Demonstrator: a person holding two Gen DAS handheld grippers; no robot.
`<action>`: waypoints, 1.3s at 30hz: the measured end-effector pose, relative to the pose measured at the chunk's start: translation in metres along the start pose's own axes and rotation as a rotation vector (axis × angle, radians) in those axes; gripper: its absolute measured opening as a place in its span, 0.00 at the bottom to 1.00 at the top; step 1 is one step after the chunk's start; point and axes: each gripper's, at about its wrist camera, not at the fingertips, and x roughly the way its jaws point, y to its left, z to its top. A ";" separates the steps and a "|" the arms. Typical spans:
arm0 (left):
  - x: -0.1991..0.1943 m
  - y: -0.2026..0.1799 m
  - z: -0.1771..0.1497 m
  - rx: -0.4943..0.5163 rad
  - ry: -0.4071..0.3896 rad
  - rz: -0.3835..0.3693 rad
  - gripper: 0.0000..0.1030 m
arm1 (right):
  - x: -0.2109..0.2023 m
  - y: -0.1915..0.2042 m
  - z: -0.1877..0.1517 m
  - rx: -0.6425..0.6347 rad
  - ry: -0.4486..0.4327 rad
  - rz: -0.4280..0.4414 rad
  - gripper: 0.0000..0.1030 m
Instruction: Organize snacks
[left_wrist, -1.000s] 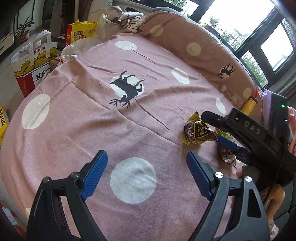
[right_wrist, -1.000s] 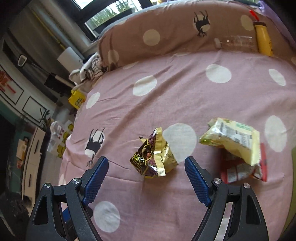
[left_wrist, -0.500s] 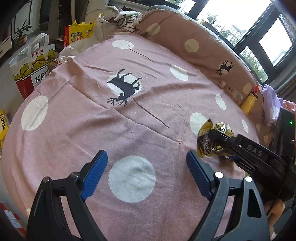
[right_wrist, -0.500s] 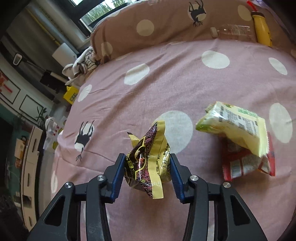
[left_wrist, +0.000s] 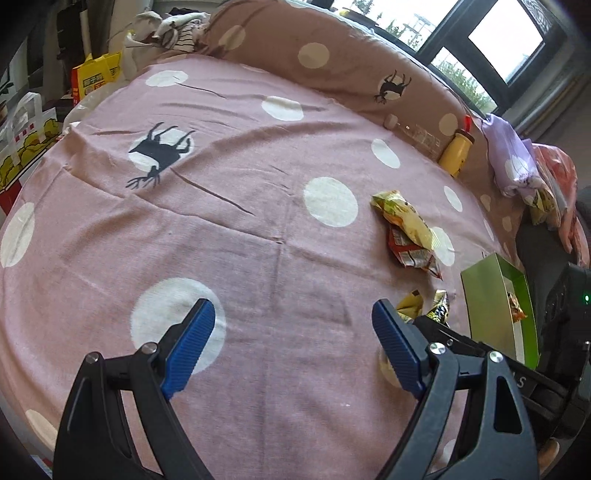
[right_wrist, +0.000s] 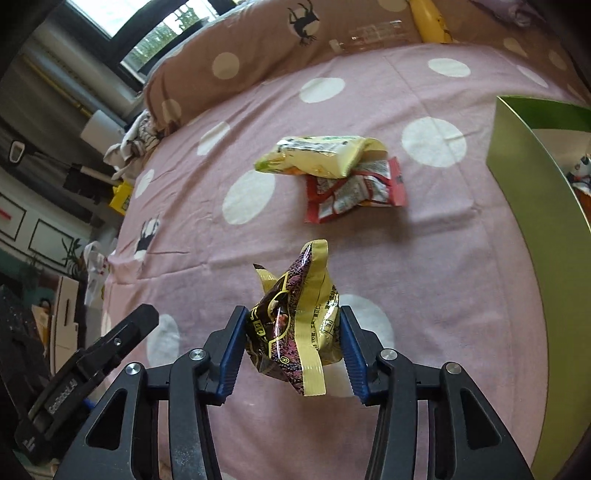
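Pinched between the right gripper (right_wrist: 293, 347) pads, a dark-and-yellow snack bag (right_wrist: 295, 325) hangs above the pink bedsheet (right_wrist: 443, 277); left gripper (left_wrist: 291, 343) spread, empty. Green box (right_wrist: 535, 192) right; two packets (right_wrist: 343, 173) lie farther off.

Circled "R" on snack packet (right_wrist: 295, 325) (rest illegible).

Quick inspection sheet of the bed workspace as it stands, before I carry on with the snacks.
Surface: pink dotted bedsheet, wrinkled.
Job's things: dark-and-gold snack packet clamped in the right gripper; yellow packet lying on a red packet; green box open, something inside.
Clutter: yellow bottle, clear bottle, clothes.
Grippers: left gripper open, empty.
Cables: nothing seen.
Surroundings: windows, bags beside the bed.
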 end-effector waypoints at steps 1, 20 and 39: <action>0.002 -0.005 -0.002 0.015 0.009 -0.005 0.85 | 0.002 -0.005 0.001 0.020 0.008 -0.004 0.50; 0.039 -0.077 -0.041 0.179 0.173 -0.228 0.83 | -0.006 -0.036 0.001 0.104 0.052 0.173 0.64; 0.019 -0.105 -0.045 0.280 0.088 -0.312 0.18 | -0.017 -0.023 -0.002 0.015 0.006 0.230 0.52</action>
